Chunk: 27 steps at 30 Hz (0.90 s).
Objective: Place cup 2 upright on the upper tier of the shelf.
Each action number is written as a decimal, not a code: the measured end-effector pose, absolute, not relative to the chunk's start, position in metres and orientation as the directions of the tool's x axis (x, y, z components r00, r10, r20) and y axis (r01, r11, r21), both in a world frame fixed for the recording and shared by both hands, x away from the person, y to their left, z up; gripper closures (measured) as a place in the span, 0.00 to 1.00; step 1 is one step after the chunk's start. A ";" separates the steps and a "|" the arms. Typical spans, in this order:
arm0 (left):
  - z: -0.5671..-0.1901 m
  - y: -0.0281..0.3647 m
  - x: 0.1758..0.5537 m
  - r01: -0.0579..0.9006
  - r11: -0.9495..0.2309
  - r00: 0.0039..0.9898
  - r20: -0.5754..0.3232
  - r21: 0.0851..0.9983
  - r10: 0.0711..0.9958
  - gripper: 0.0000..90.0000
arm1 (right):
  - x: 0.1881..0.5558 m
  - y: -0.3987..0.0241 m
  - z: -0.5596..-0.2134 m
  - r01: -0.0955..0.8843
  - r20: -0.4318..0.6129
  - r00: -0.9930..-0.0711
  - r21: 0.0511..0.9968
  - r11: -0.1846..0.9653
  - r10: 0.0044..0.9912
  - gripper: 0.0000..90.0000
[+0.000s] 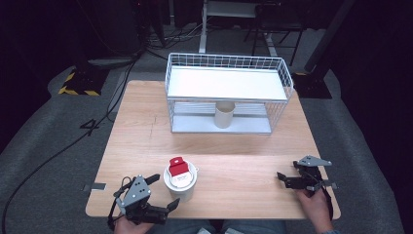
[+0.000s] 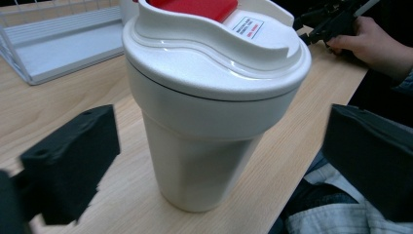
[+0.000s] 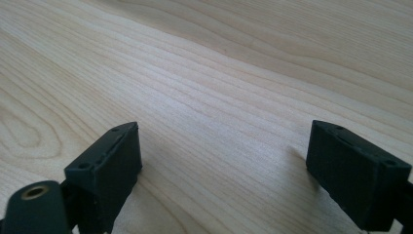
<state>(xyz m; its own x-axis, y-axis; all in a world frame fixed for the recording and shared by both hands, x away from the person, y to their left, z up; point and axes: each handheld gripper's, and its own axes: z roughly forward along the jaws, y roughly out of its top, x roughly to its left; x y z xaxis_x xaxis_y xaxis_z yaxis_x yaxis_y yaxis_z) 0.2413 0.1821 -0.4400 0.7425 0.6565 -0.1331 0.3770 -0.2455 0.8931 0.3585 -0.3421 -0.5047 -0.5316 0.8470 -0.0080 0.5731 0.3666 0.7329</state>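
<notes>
- Standing upright near the table's (image 1: 146,136) front edge, a white cup (image 1: 179,184) with a red-topped lid is seen, left of centre.
- The left gripper (image 1: 163,191) is held just beside the cup, its jaws spread wide to either side of the cup's body; in the left gripper view the cup (image 2: 209,112) sits between them untouched.
- The right gripper (image 1: 285,179) is held low over the table's right front corner, jaws parted with bare wood between them.
- A wire rack (image 1: 229,92) is placed at the back of the table, with a beige cup (image 1: 224,115) on its lower shelf.
</notes>
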 end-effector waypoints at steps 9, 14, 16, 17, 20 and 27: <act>-0.453 0.168 0.251 0.386 -0.248 0.748 -0.144 0.888 0.648 0.00 | 0.358 -0.342 -0.505 0.573 -0.009 -0.532 0.733 0.367 0.847 0.15; -0.460 0.162 0.257 0.386 -0.249 0.742 -0.138 0.888 0.656 0.00 | 0.358 -0.342 -0.505 0.572 -0.009 -0.532 0.733 0.368 0.847 0.15; -0.462 0.159 0.259 0.384 -0.248 0.739 -0.135 0.889 0.660 0.00 | 0.358 -0.342 -0.505 0.572 -0.009 -0.532 0.733 0.368 0.847 0.15; -0.463 0.158 0.260 0.386 -0.250 0.738 -0.134 0.888 0.662 0.00 | 0.358 -0.342 -0.505 0.572 -0.010 -0.532 0.733 0.368 0.847 0.15; -0.467 0.154 0.264 0.387 -0.246 0.733 -0.135 0.889 0.666 0.00 | 0.358 -0.342 -0.505 0.572 -0.009 -0.532 0.733 0.368 0.847 0.15; -0.477 0.148 0.271 0.401 -0.221 0.729 -0.163 0.889 0.665 0.00 | 0.358 -0.342 -0.505 0.572 -0.009 -0.532 0.733 0.368 0.847 0.15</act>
